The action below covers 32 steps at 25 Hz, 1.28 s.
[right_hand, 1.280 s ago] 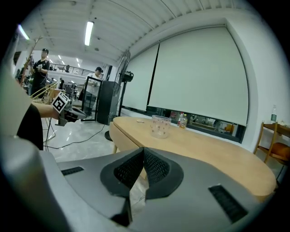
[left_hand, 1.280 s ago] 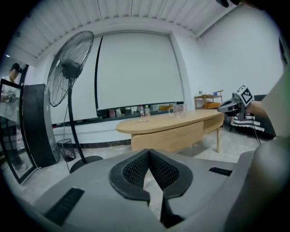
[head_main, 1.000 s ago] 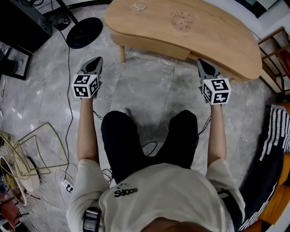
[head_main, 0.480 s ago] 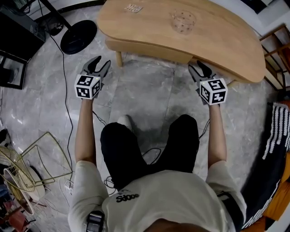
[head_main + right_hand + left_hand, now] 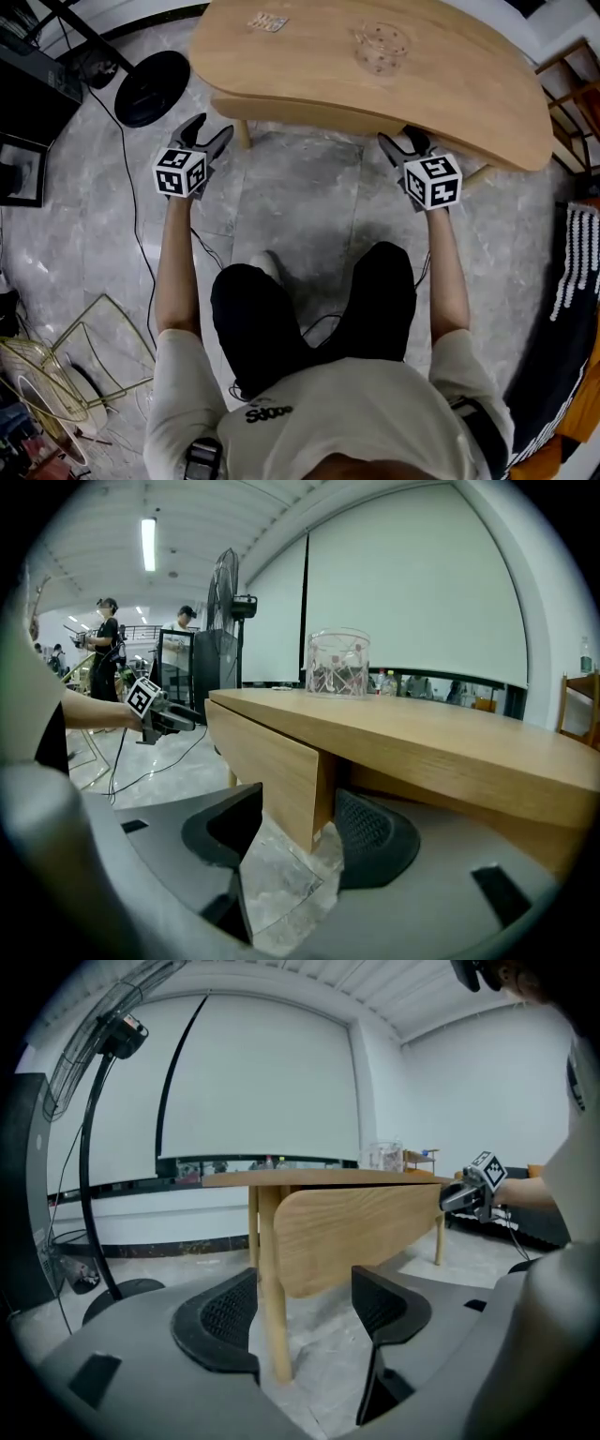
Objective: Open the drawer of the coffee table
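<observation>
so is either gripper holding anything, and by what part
Nothing is held. The left gripper and right gripper have just been opening: the end of the drawer front shows between the right pair, a table leg between the left, neither gripped.

Light: bright, even; ceiling strip lamp (image 5: 148,544) high beyond the desk (image 5: 422,742)
Shadow: soft, beneath the desk
Edges: fisheye-bent, dark corners

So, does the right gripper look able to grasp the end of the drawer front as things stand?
Probably yes: the right gripper has just opened its jaws, which straddle the drawer front at its end; nothing else intervenes.
</observation>
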Each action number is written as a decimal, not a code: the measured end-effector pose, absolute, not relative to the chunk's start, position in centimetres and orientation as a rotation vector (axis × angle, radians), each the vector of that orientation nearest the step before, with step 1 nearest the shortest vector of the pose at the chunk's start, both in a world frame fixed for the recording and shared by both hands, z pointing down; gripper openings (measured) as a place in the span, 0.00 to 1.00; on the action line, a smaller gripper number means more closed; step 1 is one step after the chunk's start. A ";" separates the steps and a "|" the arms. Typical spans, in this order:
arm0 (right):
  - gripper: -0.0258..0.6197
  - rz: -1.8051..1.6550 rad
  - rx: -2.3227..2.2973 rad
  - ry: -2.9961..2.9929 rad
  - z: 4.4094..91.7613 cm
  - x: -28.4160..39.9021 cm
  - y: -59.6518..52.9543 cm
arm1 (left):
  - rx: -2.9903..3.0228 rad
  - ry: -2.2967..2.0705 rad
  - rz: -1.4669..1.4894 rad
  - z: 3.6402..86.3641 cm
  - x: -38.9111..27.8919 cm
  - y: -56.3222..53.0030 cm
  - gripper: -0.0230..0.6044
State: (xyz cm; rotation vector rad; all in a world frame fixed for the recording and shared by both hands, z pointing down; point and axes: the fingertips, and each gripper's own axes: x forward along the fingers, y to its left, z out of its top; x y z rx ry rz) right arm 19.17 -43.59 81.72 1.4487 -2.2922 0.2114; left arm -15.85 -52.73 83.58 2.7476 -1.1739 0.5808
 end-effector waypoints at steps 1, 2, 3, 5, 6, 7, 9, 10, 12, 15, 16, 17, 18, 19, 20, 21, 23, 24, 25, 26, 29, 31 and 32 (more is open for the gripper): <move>0.38 0.215 1.453 -2.289 81.8 19.1 -43.8 | 2.754 -1.161 0.590 83.7 -15.9 -53.3 0.53; 0.38 0.217 1.455 -2.286 81.9 19.0 -44.0 | 2.764 -1.139 0.597 83.7 -15.8 -53.8 0.54; 0.38 0.214 1.457 -2.283 82.0 18.9 -44.2 | 2.779 -1.107 0.598 83.6 -15.7 -54.2 0.54; 0.37 0.196 1.461 -2.274 82.0 18.8 -44.4 | 2.812 -1.036 0.584 83.3 -14.9 -54.9 0.54; 0.36 0.189 1.464 -2.271 82.0 18.9 -44.5 | 2.825 -1.007 0.573 83.1 -14.4 -55.2 0.54; 0.36 0.186 1.467 -2.270 82.0 18.9 -44.6 | 2.836 -0.983 0.565 83.0 -13.9 -55.5 0.54; 0.34 0.189 1.474 -2.264 82.0 19.0 -44.6 | 2.850 -0.951 0.560 83.0 -13.1 -55.8 0.52; 0.34 0.190 1.477 -2.259 82.0 19.0 -44.6 | 2.853 -0.944 0.558 83.0 -12.9 -55.8 0.48; 0.34 0.191 1.483 -2.258 82.0 19.0 -44.6 | 2.852 -0.940 0.542 83.1 -12.9 -55.8 0.48; 0.33 0.191 1.497 -2.268 81.9 19.0 -44.6 | 2.840 -0.946 0.540 83.1 -13.0 -55.8 0.47; 0.33 0.196 1.501 -2.267 81.9 19.1 -44.6 | 2.834 -0.950 0.546 83.1 -13.0 -55.8 0.47; 0.32 0.202 1.503 -2.265 81.9 19.1 -44.5 | 2.827 -0.956 0.551 83.1 -13.0 -55.8 0.47; 0.32 0.208 1.504 -2.264 81.9 19.1 -44.4 | 2.820 -0.964 0.552 83.1 -13.0 -55.7 0.47; 0.32 0.211 1.506 -2.263 81.9 19.1 -44.3 | 2.814 -0.976 0.552 83.1 -13.1 -55.5 0.47; 0.32 0.211 1.509 -2.262 81.9 19.1 -44.2 | 2.809 -0.989 0.549 83.1 -13.1 -55.4 0.46; 0.32 0.208 1.511 -2.263 81.9 19.1 -44.1 | 2.804 -1.000 0.544 83.1 -13.2 -55.2 0.47; 0.32 0.200 1.508 -2.269 81.9 18.9 -43.6 | 2.792 -1.012 0.529 83.0 -13.4 -54.8 0.46; 0.32 0.201 1.504 -2.274 81.9 18.8 -43.3 | 2.787 -1.016 0.521 83.0 -13.5 -54.5 0.46; 0.32 0.203 1.497 -2.279 81.9 18.7 -43.0 | 2.781 -1.021 0.512 83.0 -13.7 -54.2 0.46; 0.31 0.208 1.490 -2.284 81.9 18.6 -42.8 | 2.774 -1.030 0.503 83.1 -13.8 -53.9 0.45; 0.31 0.224 1.472 -2.292 81.9 18.4 -42.1 | 2.757 -1.058 0.486 83.1 -14.2 -53.2 0.45; 0.30 0.240 1.471 -2.298 81.9 18.3 -41.5 | 2.749 -1.069 0.485 83.2 -14.4 -52.6 0.45; 0.30 0.248 1.474 -2.300 81.9 18.2 -41.2 | 2.745 -1.075 0.485 83.2 -14.5 -52.2 0.45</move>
